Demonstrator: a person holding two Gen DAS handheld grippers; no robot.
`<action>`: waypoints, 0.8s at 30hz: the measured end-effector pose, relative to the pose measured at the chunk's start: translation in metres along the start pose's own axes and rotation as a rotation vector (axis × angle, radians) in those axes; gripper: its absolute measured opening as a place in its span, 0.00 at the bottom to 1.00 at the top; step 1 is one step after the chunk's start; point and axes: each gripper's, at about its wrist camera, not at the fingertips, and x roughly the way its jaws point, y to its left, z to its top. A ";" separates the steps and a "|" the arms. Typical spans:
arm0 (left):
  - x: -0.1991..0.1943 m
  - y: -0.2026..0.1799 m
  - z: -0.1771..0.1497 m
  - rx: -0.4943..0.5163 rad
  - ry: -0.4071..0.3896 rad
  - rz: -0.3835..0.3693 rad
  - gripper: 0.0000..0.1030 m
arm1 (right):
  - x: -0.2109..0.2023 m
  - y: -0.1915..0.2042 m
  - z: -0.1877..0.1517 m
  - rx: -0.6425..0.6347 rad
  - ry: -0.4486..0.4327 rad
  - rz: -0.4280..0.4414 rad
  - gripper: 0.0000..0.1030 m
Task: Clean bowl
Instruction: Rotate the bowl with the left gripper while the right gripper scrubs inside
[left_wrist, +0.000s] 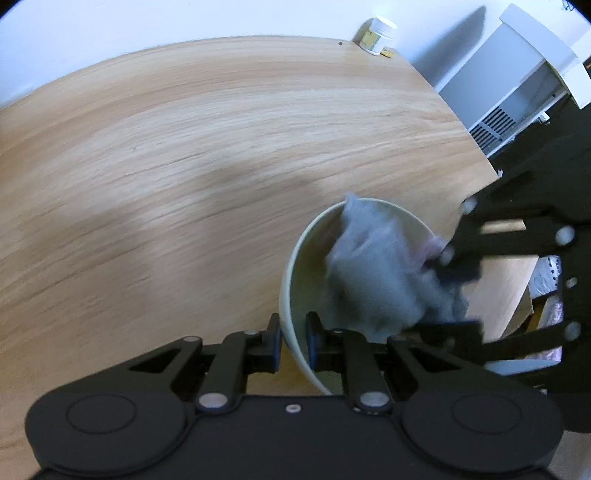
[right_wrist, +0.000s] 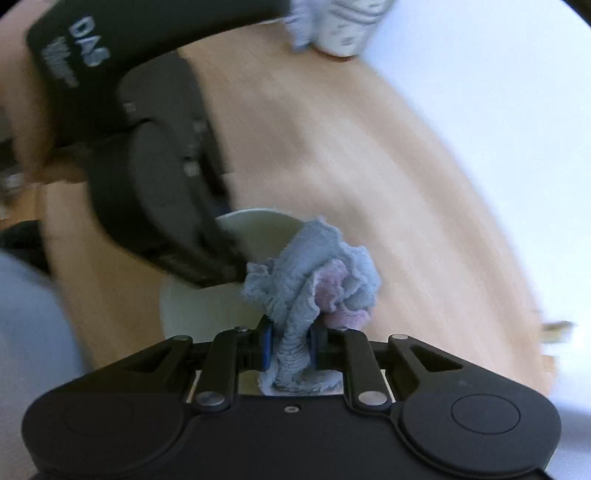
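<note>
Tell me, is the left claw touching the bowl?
Touching. In the left wrist view, the left claw has its two blue pads pressed on either side of the bowl wall, pinching the rim with no gap showing.

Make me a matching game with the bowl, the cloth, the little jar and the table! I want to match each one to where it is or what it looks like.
Things:
1. bowl
2. cloth
3. little jar
4. table

Descriptions:
A. light wood grain
B. blue and pink, crumpled, pinched in the right tool
C. far corner, white lid
D. pale, tilted, rim clamped by the left tool

Pairs: 1-D, 2-B, 3-C, 4-A
</note>
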 end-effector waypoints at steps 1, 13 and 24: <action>0.000 -0.001 0.000 0.010 0.004 -0.002 0.12 | 0.001 0.001 0.002 -0.022 0.008 0.039 0.20; 0.003 -0.006 0.004 0.069 0.029 -0.002 0.14 | -0.005 0.014 -0.015 -0.061 0.007 0.067 0.18; 0.010 -0.004 0.007 -0.068 -0.005 0.001 0.11 | -0.042 0.029 -0.045 0.032 0.125 0.208 0.25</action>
